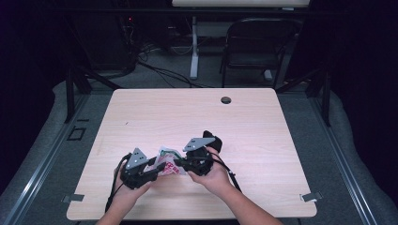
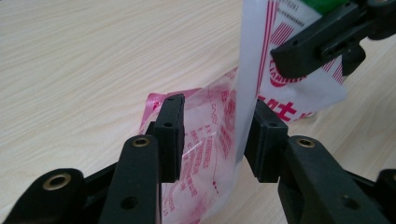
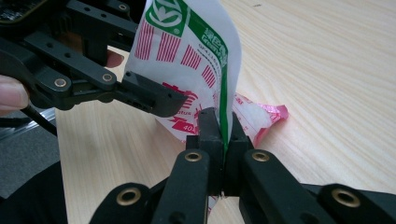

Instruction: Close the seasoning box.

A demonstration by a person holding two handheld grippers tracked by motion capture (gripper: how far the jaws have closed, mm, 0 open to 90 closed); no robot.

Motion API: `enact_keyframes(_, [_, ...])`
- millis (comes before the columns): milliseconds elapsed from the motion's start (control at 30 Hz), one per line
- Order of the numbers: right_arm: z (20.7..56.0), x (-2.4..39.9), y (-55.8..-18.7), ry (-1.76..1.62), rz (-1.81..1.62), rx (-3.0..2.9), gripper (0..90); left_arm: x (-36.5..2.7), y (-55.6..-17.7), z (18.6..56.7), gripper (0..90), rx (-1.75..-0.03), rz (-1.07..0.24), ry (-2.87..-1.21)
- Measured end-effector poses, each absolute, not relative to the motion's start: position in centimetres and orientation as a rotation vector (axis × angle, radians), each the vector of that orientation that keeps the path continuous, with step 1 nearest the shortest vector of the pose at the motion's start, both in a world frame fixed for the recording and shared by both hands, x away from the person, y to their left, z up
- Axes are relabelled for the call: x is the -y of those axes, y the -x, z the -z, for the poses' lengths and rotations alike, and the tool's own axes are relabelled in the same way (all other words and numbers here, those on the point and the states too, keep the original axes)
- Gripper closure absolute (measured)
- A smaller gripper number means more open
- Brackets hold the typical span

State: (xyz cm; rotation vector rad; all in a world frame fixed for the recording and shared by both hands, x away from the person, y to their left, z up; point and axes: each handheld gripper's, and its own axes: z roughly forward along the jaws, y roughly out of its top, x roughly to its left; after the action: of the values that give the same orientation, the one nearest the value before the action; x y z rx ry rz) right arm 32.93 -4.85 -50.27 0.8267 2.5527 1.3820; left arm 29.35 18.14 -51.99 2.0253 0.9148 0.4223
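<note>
- The right gripper has its jaws pressed together on the edge of a white plastic bag printed with red stripes and a green band; the film is pinched flat between the two black pads and rises upright from them.
- The left gripper stands about half open: in the left gripper view there is a clear gap on both sides, and the crumpled, see-through part of the bag passes between the pads without being squeezed by them. No earlier picture is at hand, so only this stance can be told.
- In the high view the left gripper and the right gripper face each other with the bag between them, each held by one of the person's hands coming in from the near edge.
- The bag hangs just above the wooden table, in front of the middle of its near edge; its lower pink, wrinkled end touches or nearly touches the tabletop, which of the two I cannot tell.
- A small round hole sits close to the far edge of the table, well apart from the bag.
- Beyond the far edge a dark folding chair stands on the floor.
</note>
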Motion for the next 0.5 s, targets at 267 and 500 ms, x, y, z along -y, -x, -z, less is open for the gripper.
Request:
enact_keyframes(267, [50.2, 4.8, -33.0, -0.794, -1.4, -2.556, 90.0, -18.8, -29.1, 52.9, 56.8, -0.93, -0.428, -2.045])
enact_keyframes(500, [50.1, 4.7, -33.2, -0.787, -1.428, -2.559, 90.0, -19.1, -29.0, 53.7, 53.8, -0.947, -0.427, -2.061])
